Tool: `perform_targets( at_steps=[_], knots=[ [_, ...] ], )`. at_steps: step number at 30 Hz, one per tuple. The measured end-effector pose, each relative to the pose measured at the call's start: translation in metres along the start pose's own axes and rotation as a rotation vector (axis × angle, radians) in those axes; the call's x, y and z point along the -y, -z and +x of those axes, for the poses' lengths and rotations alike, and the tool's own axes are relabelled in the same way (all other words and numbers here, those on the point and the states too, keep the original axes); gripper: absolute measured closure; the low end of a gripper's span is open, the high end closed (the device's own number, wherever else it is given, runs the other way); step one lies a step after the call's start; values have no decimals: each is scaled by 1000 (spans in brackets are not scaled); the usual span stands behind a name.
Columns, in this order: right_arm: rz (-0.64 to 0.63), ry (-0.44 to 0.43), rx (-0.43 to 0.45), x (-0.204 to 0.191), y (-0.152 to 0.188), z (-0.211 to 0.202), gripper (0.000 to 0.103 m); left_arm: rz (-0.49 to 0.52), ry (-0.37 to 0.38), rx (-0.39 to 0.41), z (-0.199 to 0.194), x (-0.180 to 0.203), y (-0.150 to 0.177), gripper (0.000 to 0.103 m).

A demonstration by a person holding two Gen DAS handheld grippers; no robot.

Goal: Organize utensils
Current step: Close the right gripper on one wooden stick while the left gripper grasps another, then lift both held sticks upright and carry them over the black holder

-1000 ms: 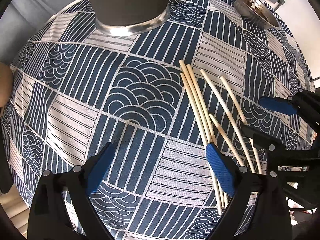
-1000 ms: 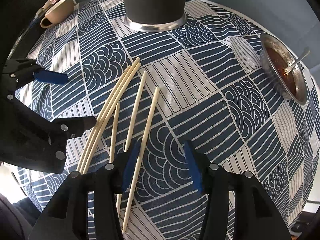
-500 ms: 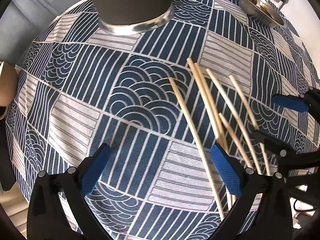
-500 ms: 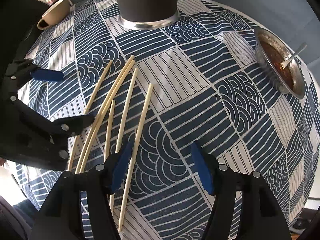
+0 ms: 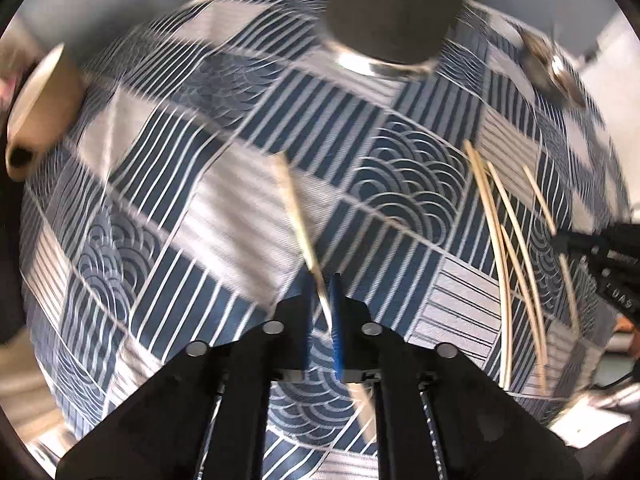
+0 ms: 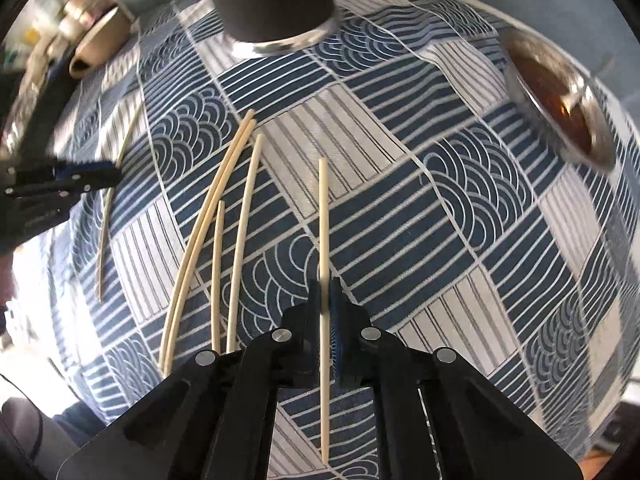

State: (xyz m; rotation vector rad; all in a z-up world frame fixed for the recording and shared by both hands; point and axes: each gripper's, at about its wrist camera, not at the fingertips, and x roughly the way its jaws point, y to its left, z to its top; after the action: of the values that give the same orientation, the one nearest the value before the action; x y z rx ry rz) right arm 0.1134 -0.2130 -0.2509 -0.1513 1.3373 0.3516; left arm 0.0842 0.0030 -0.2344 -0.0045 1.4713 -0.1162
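Note:
My left gripper (image 5: 322,312) is shut on one pale wooden chopstick (image 5: 296,216), held above the blue patterned tablecloth; the view is blurred. My right gripper (image 6: 325,312) is shut on another chopstick (image 6: 323,216) that points away from me. Several loose chopsticks (image 6: 216,216) lie on the cloth to its left, and they also show in the left wrist view (image 5: 508,240). The left gripper with its chopstick (image 6: 116,184) shows at the left of the right wrist view. A dark cylindrical holder with a metal base (image 6: 272,0) stands at the far side, also seen in the left wrist view (image 5: 392,8).
A metal bowl of brown sauce with a spoon (image 6: 560,100) sits at the far right. A beige cup (image 5: 36,108) lies on its side at the far left, also in the right wrist view (image 6: 96,48). The tablecloth (image 6: 440,200) covers a round table.
Both grippers were open over the chopsticks; now each has shut on one chopstick. The left gripper has carried its chopstick to the left, away from the pile.

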Motion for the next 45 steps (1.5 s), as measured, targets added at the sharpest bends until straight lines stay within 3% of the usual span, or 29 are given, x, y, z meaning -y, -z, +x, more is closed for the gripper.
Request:
perform_targets(
  at_steps=[3, 8, 17, 27, 37, 45],
  knots=[
    [70, -102, -8, 15, 1, -1, 99, -60, 24, -25, 2, -13, 5, 98],
    [83, -142, 24, 22, 2, -13, 98, -51, -5, -37, -16, -42, 9, 98],
    [138, -194, 123, 23, -20, -55, 98, -16, 32, 62, -87, -73, -14, 98],
    [69, -165, 294, 11, -57, -118, 98, -1, 9, 194, -140, -32, -62, 98],
    [5, -172, 432, -2, -84, -179, 98, 29, -41, 283, -179, -22, -86, 98],
    [-38, -148, 515, -19, -103, -206, 98, 32, -18, 345, -209, -17, -107, 98]
  ],
)
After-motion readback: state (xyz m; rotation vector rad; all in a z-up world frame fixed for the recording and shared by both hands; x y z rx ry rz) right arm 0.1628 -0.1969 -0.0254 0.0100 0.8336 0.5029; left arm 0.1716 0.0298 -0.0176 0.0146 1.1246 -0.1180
